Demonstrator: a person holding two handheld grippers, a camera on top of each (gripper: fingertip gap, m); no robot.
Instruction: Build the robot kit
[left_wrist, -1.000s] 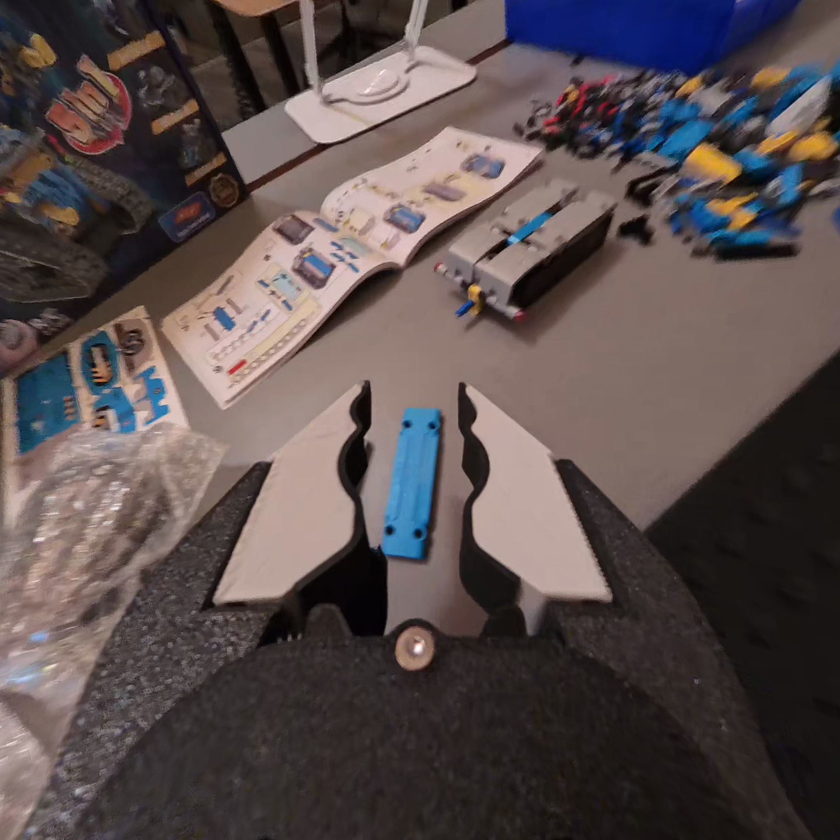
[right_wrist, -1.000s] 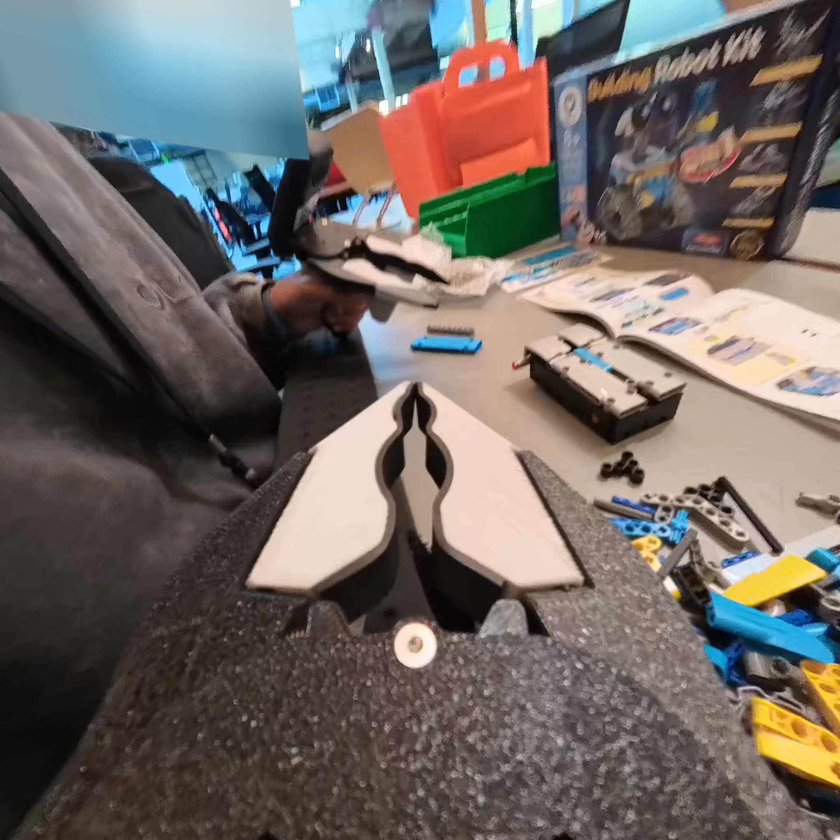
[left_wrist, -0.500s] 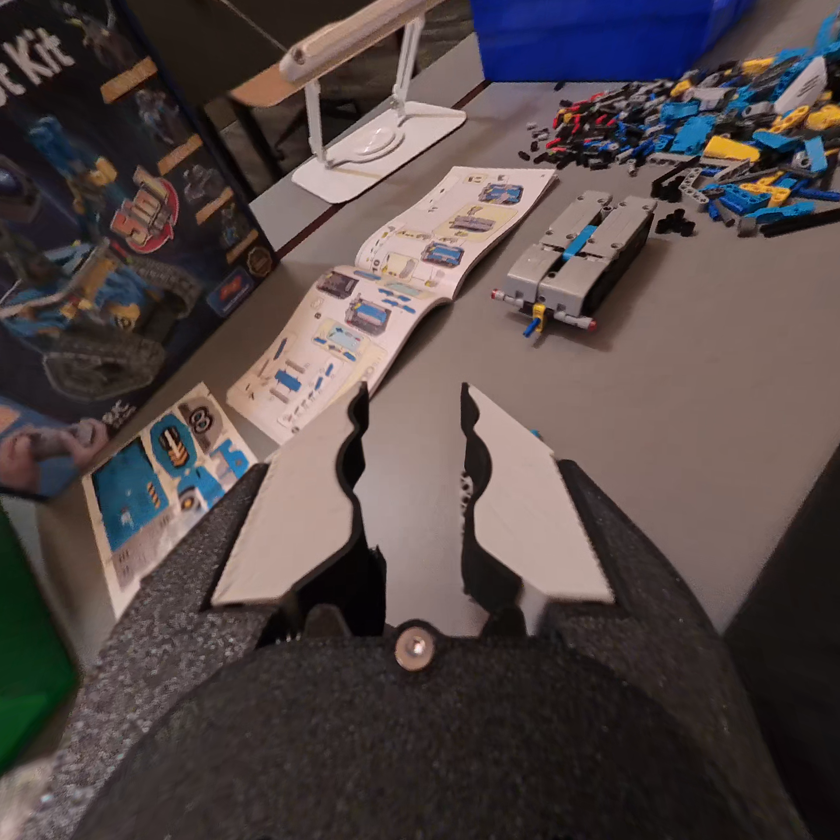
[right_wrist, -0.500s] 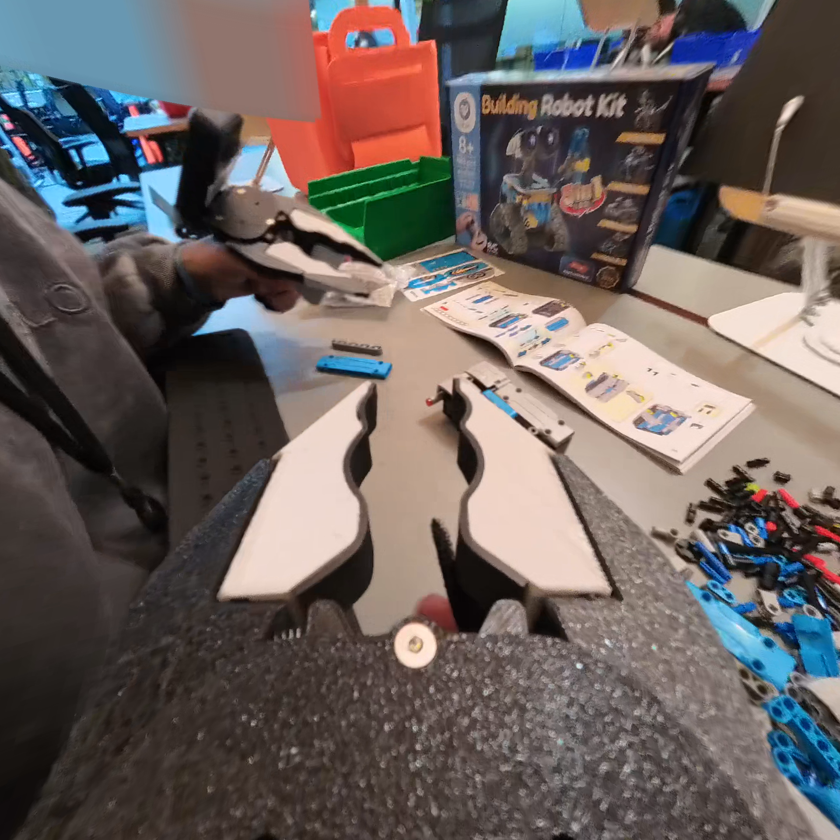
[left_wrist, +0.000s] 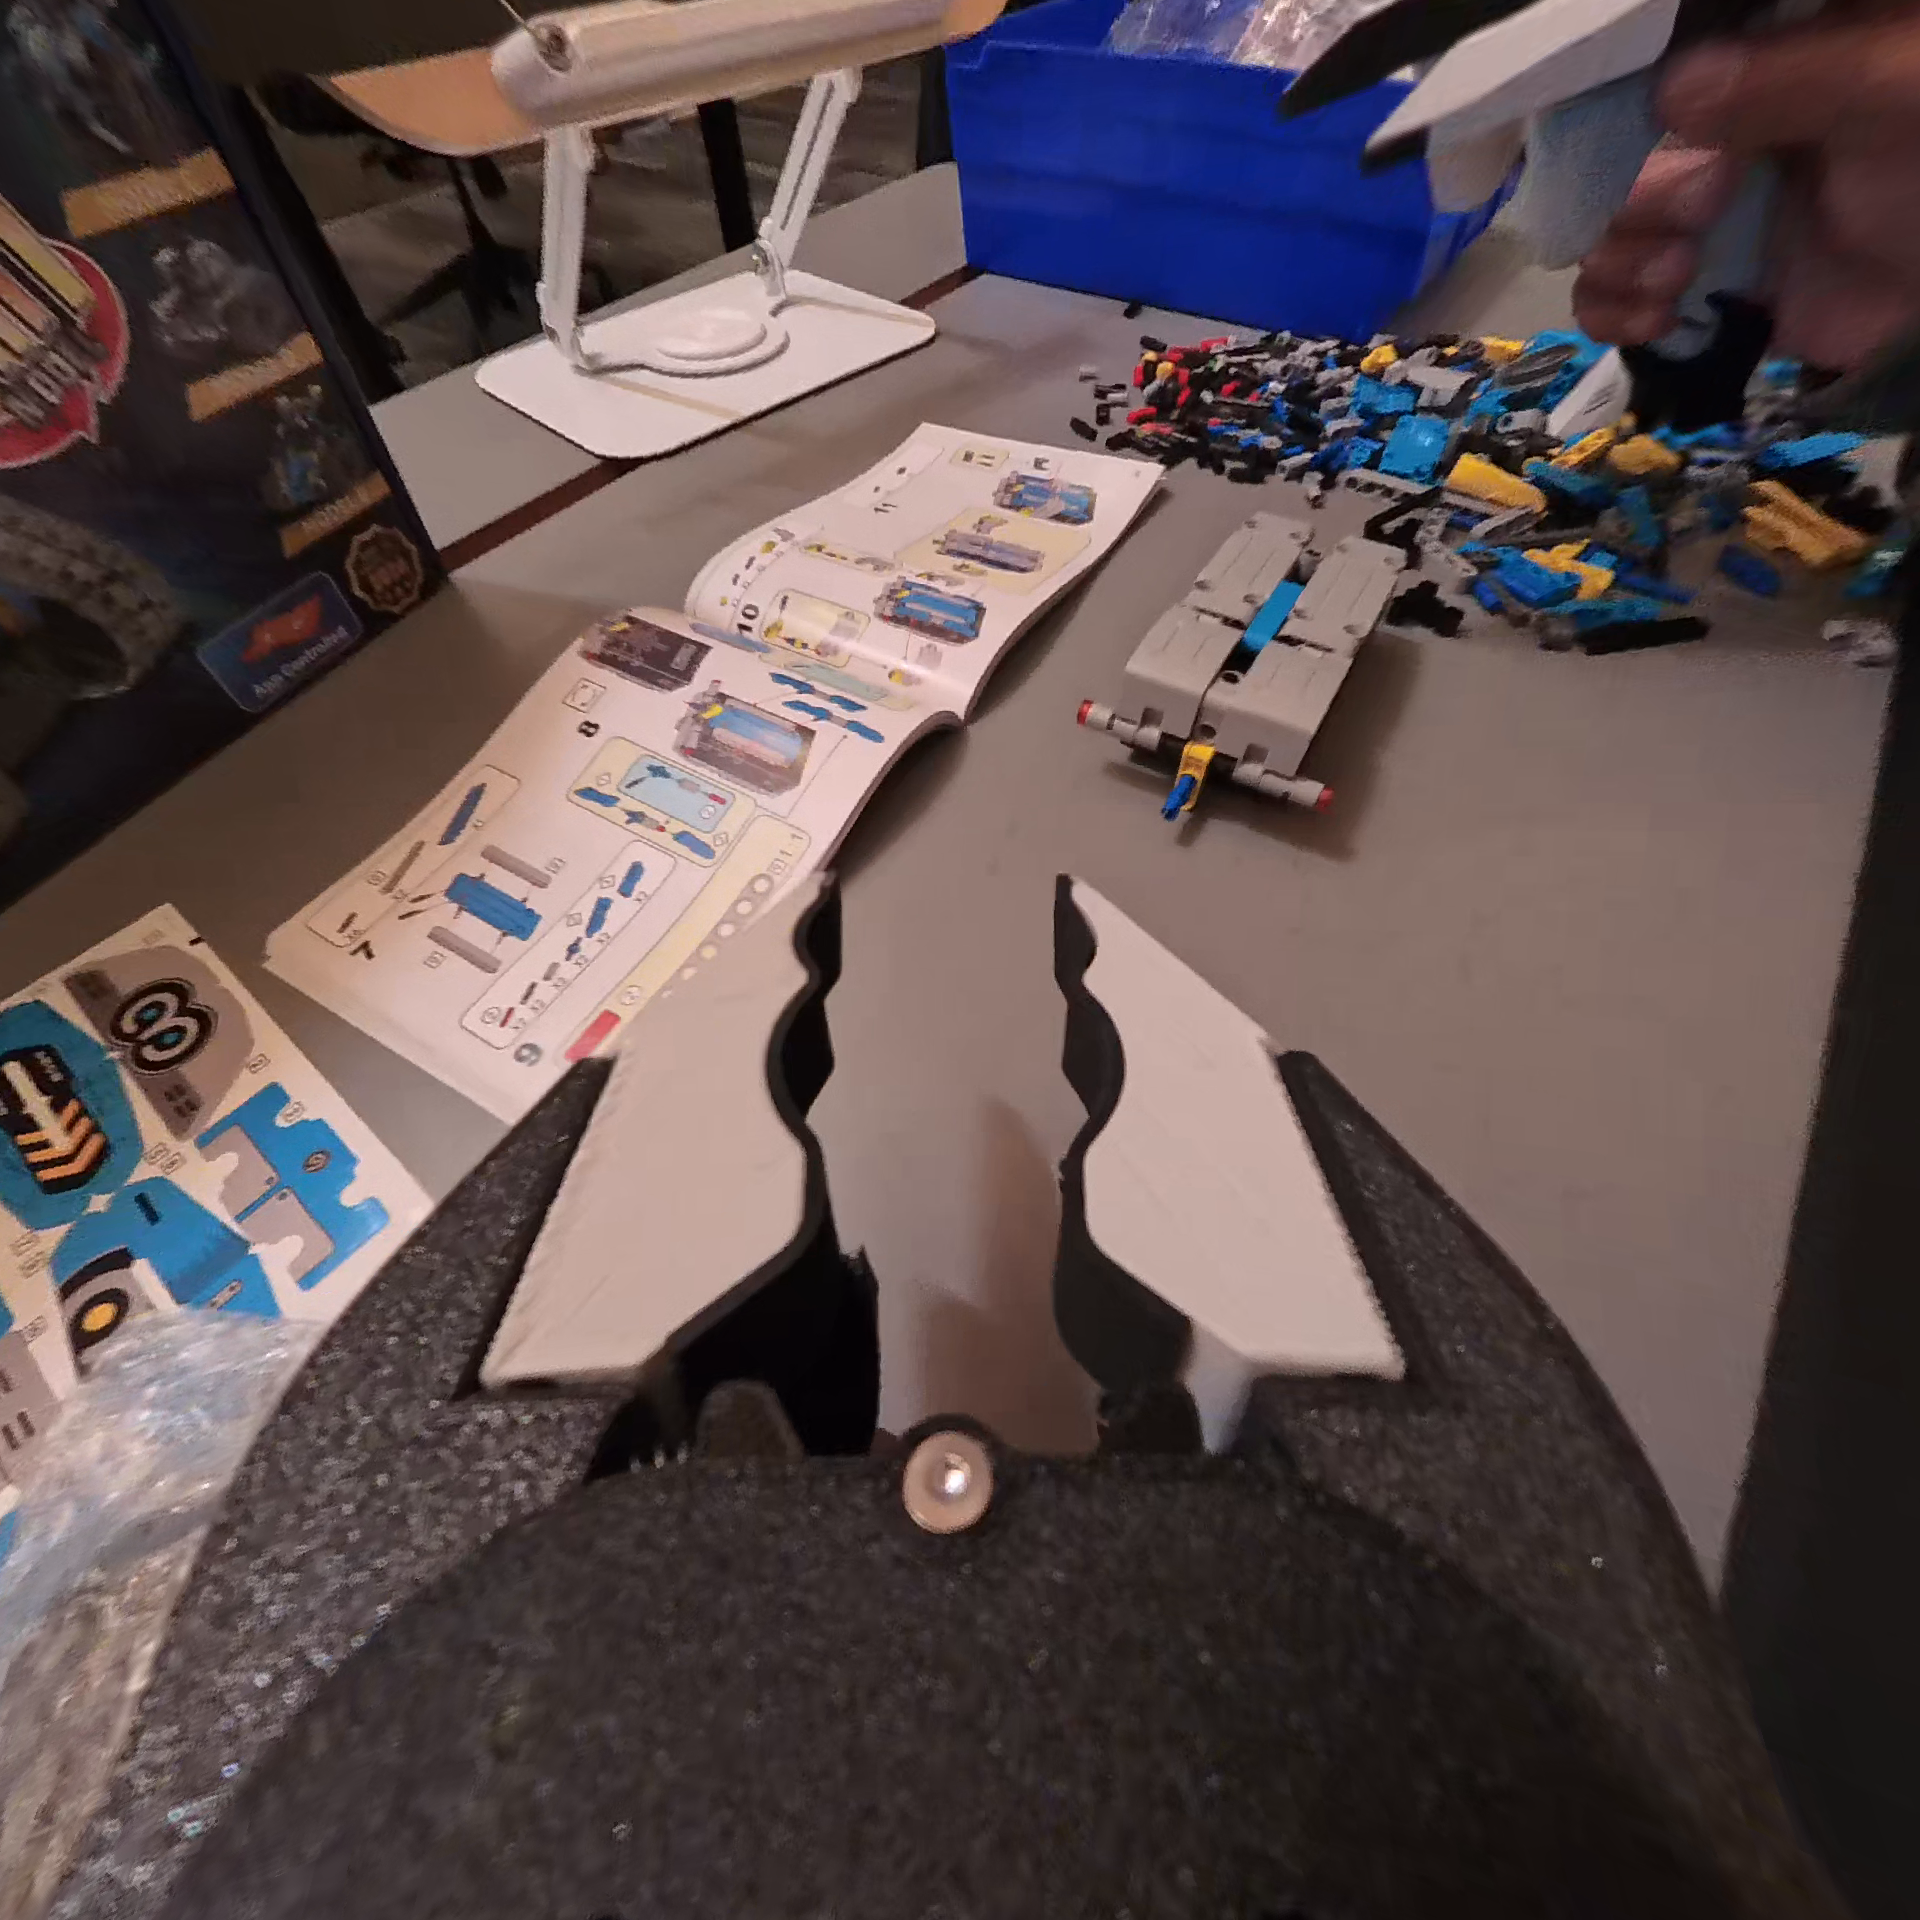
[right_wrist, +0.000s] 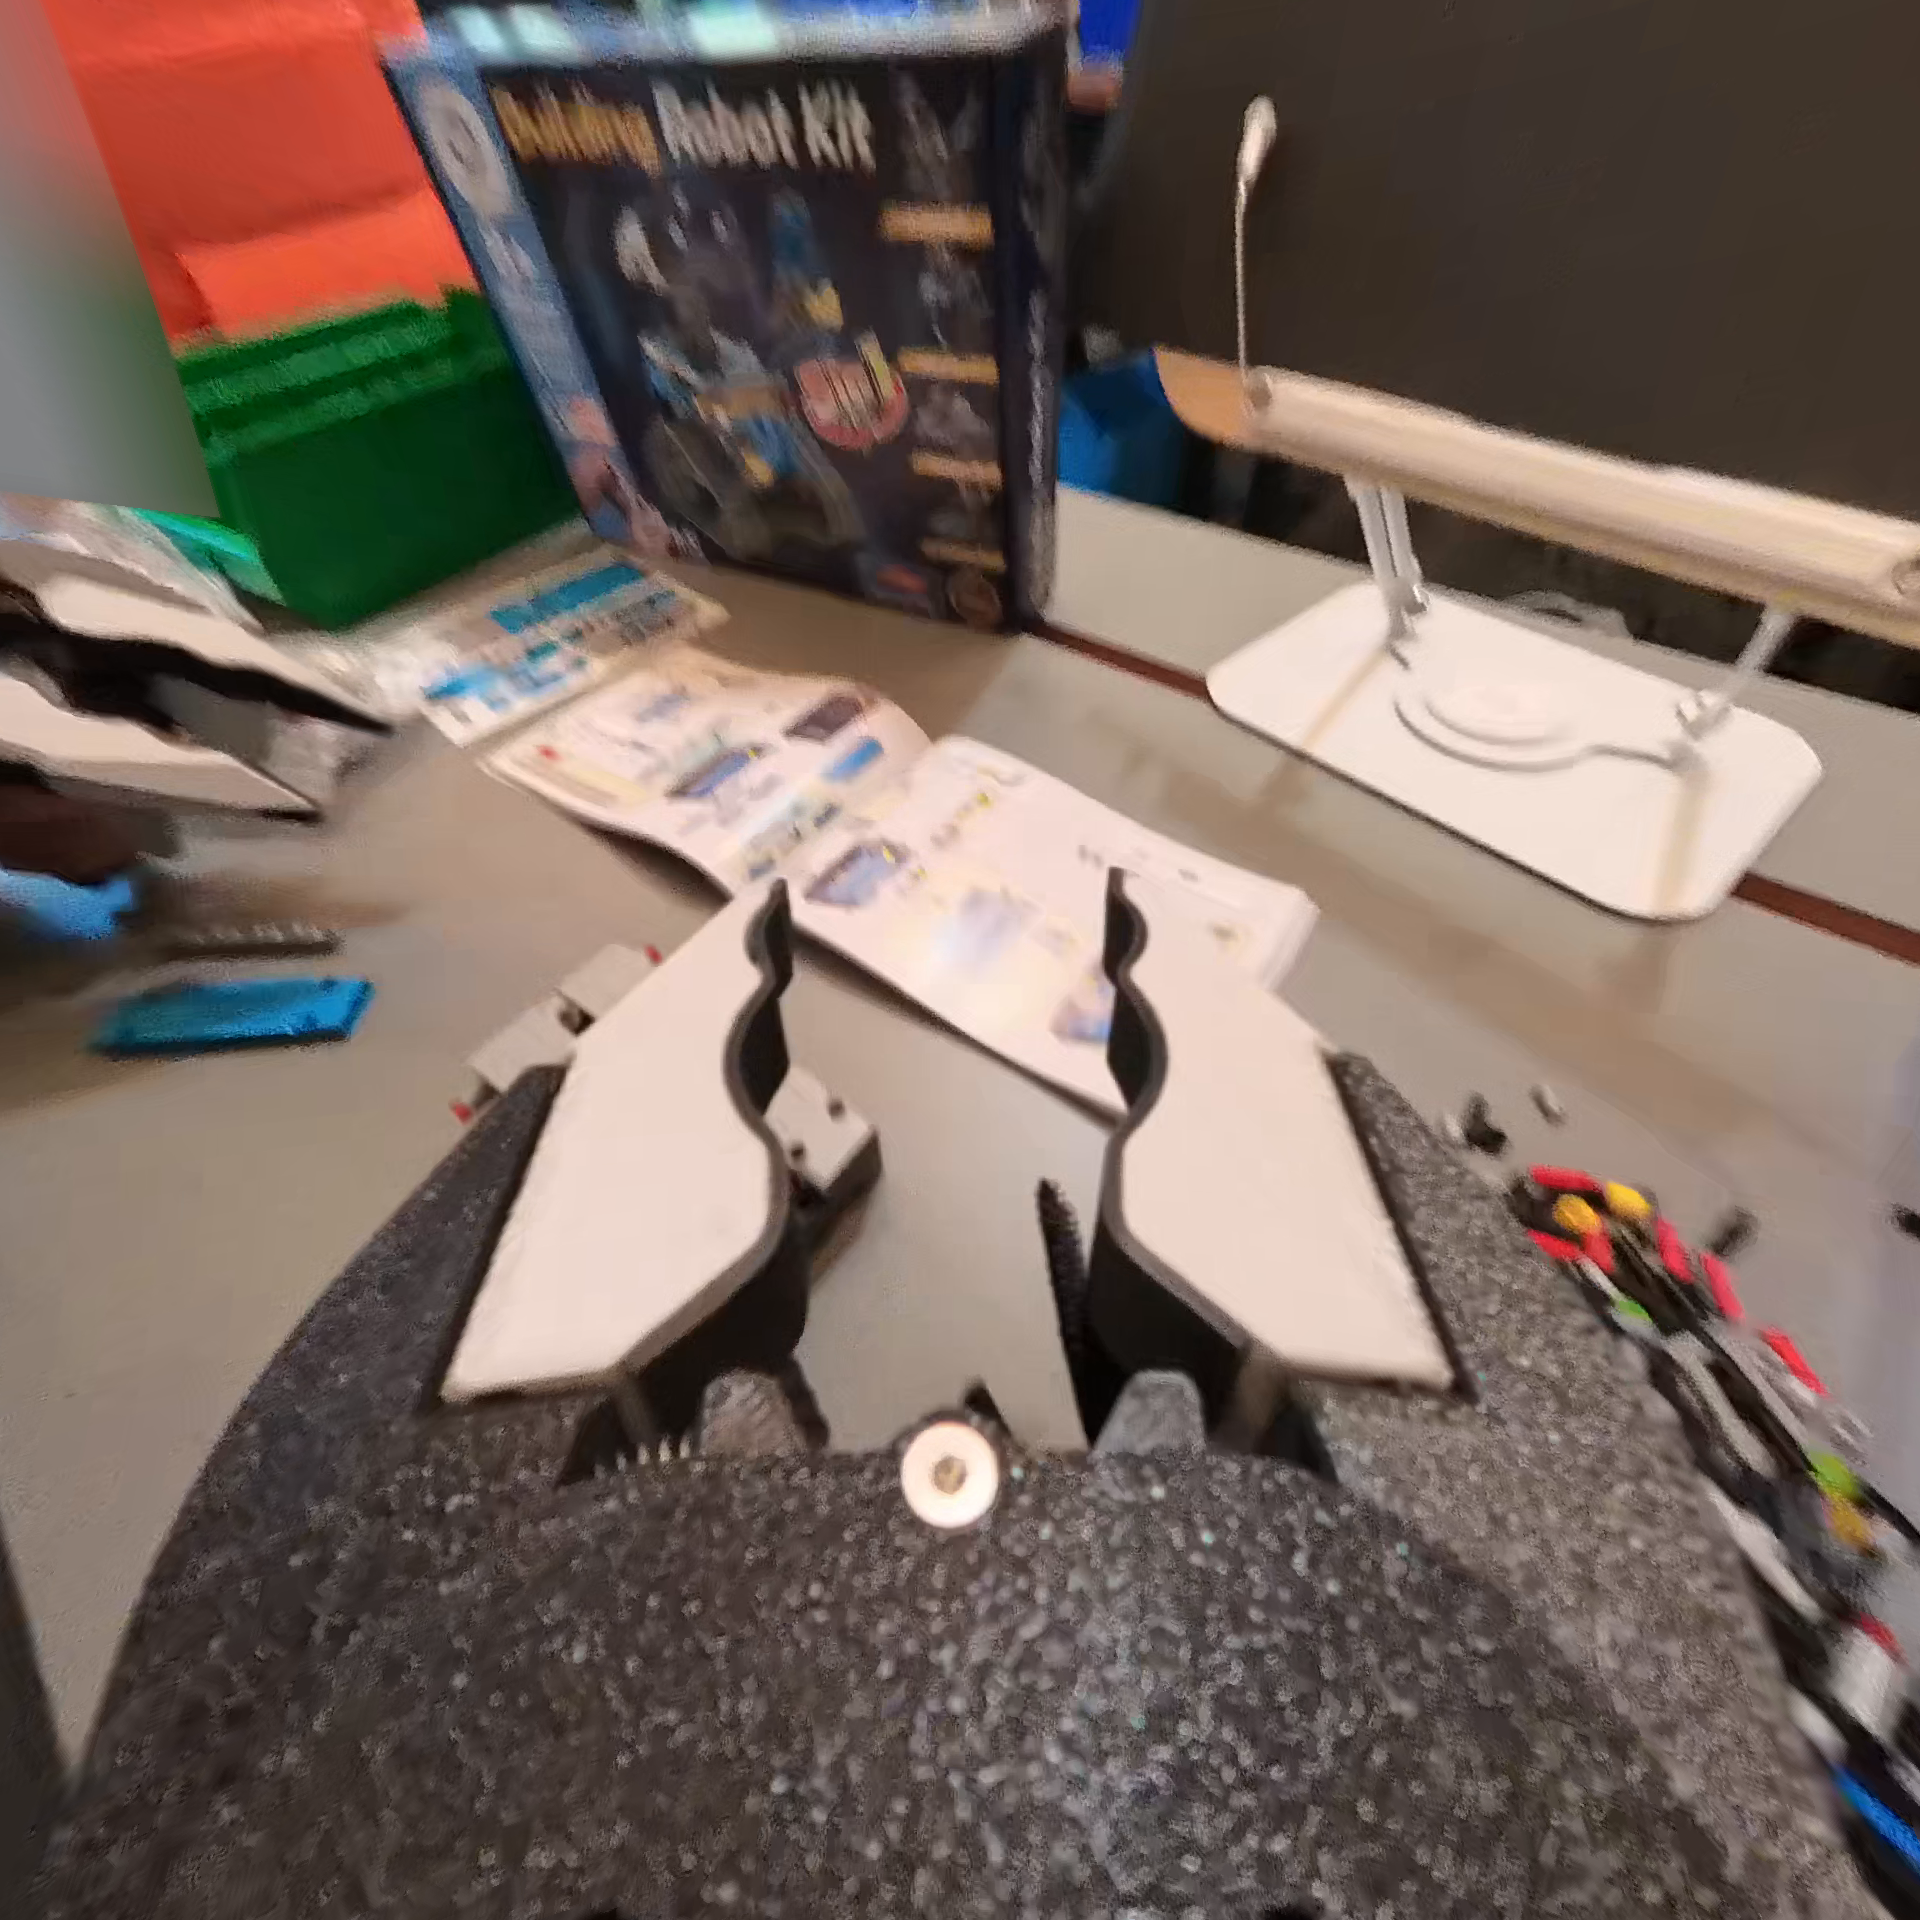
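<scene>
My left gripper (left_wrist: 943, 894) is open and empty above the grey table (left_wrist: 1507, 1018), beside the near corner of an open instruction booklet (left_wrist: 727, 748). A grey block assembly (left_wrist: 1247, 655) lies ahead of it to the right. My right gripper (right_wrist: 943, 894) is open and empty, held over the same grey block assembly (right_wrist: 582, 1008), which its left finger partly hides. A flat blue piece (right_wrist: 234, 1016) and a dark strip (right_wrist: 255, 940) lie left of it. The left gripper also shows at the left edge of the right wrist view (right_wrist: 156, 717); the right gripper shows at the top right of the left wrist view (left_wrist: 1475, 62).
A pile of blue, yellow and black parts (left_wrist: 1507, 457) lies at the right. A blue bin (left_wrist: 1174, 187), a white lamp base (left_wrist: 707, 353), a dark kit box (right_wrist: 790, 343), a green bin (right_wrist: 364, 468), a sticker sheet (left_wrist: 156, 1122) and a clear bag (left_wrist: 114, 1475) ring the table. About 25 cm separates my left fingertips from my right. From my left tips it is roughly 8 cm to the flat blue piece (right_wrist: 234, 1016); from my right, 25 cm.
My left gripper has lifted away from the flat blue piece and moved toward the booklet. My right gripper has opened from shut and swung right over the grey assembly.
</scene>
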